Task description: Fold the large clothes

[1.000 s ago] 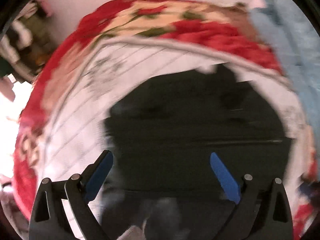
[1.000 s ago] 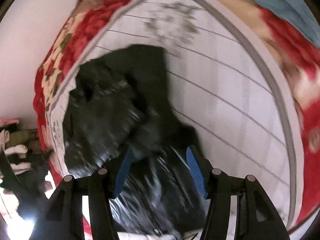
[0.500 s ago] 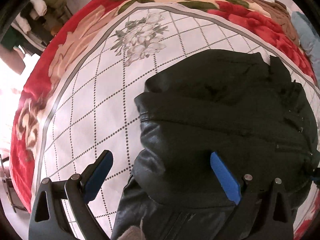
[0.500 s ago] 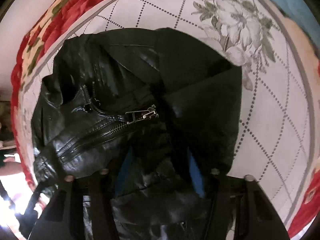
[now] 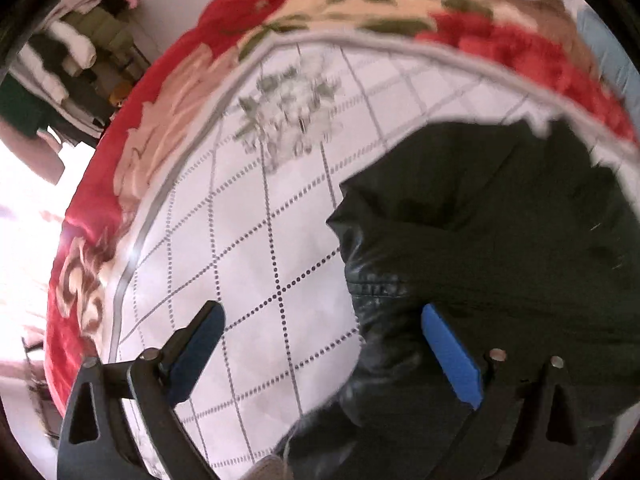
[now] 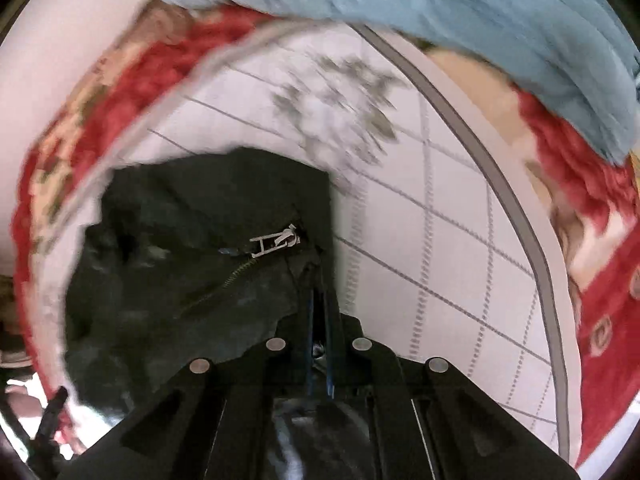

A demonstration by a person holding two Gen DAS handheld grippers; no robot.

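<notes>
A black leather jacket (image 5: 500, 240) lies bunched on a bed's white quilted cover (image 5: 248, 280). In the left wrist view my left gripper (image 5: 320, 328) is open; its right blue finger (image 5: 448, 356) is over the jacket's left edge, its left finger (image 5: 196, 348) over the bare cover. In the right wrist view the jacket (image 6: 192, 264) shows its silver zipper pull (image 6: 276, 240). My right gripper (image 6: 319, 300) is shut on the jacket's right edge, with leather pinched between the pads.
The cover has a dotted diamond grid, a grey flower print (image 5: 288, 116) and a red floral border (image 5: 520, 44). A blue blanket (image 6: 440, 12) lies beyond the bed's far edge in the right wrist view. Clothes hang on a rack (image 5: 64, 64) at the far left.
My right gripper has closed on the jacket's edge; it was open before. My left gripper has shifted left, so the jacket now sits mostly to its right. Both views are blurred by motion.
</notes>
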